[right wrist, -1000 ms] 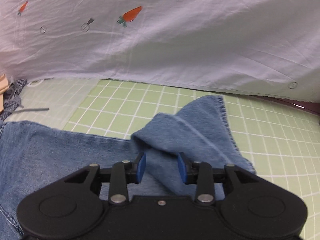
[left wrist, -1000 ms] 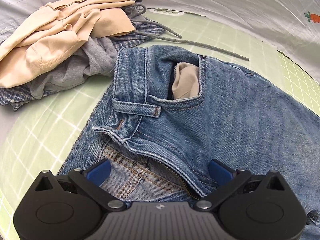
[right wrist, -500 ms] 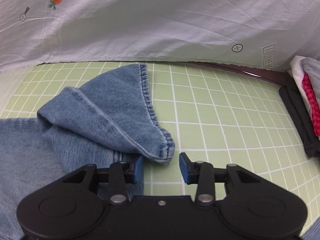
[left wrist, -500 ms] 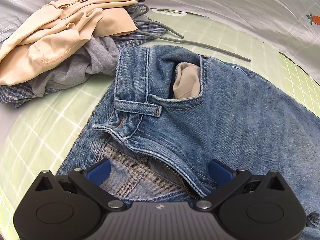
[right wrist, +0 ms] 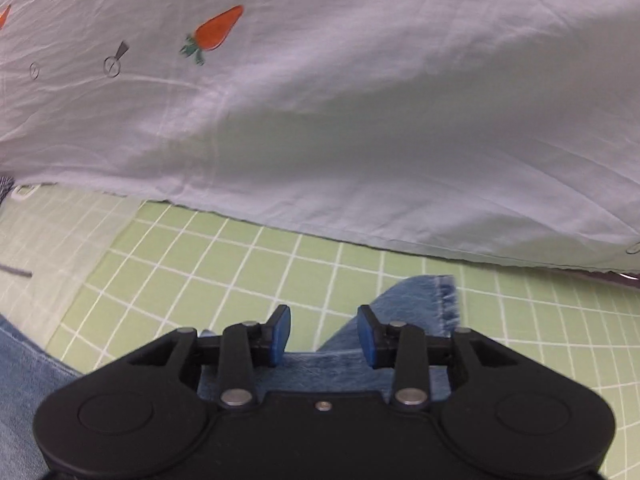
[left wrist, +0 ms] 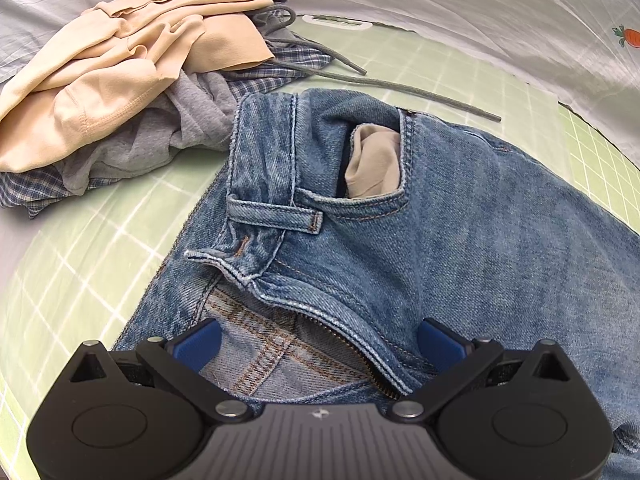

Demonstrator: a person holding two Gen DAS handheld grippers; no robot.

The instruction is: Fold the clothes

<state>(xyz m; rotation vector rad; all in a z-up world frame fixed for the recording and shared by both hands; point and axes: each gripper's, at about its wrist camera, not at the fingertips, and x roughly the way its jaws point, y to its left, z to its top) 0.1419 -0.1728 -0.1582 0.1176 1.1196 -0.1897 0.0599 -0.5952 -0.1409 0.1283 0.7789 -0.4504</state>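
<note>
Centrally in the left wrist view, the blue jeans (left wrist: 460, 240) are seen spread on the green grid mat (left wrist: 80, 280), waistband toward the upper middle of the frame, fly unzipped at lower centre. A beige pocket lining (left wrist: 374, 164) is seen poking out of the front pocket. The left gripper (left wrist: 318, 344) is held over the open fly with its jaws wide apart; denim lies between the blue pads (left wrist: 198, 344), but they are not pressed on it. At upper left a heap of clothes is piled: a peach garment (left wrist: 120, 68) on top, a grey garment (left wrist: 160, 144) and a blue plaid shirt (left wrist: 28, 196) beneath. A grey drawstring (left wrist: 408, 90) is trailed across the mat toward the upper right. A pale sheet (left wrist: 440, 0) with carrot prints is seen along the top.

In the right wrist view, a jeans leg hem (right wrist: 424, 304) with a frayed edge is seen at lower centre on the mat (right wrist: 240, 272), just beyond the right gripper (right wrist: 323, 334). Its jaws are partly apart, nothing is clamped; the hem sits behind and to the right of the gap. The carrot-print sheet (right wrist: 360, 120) fills the upper half.
</note>
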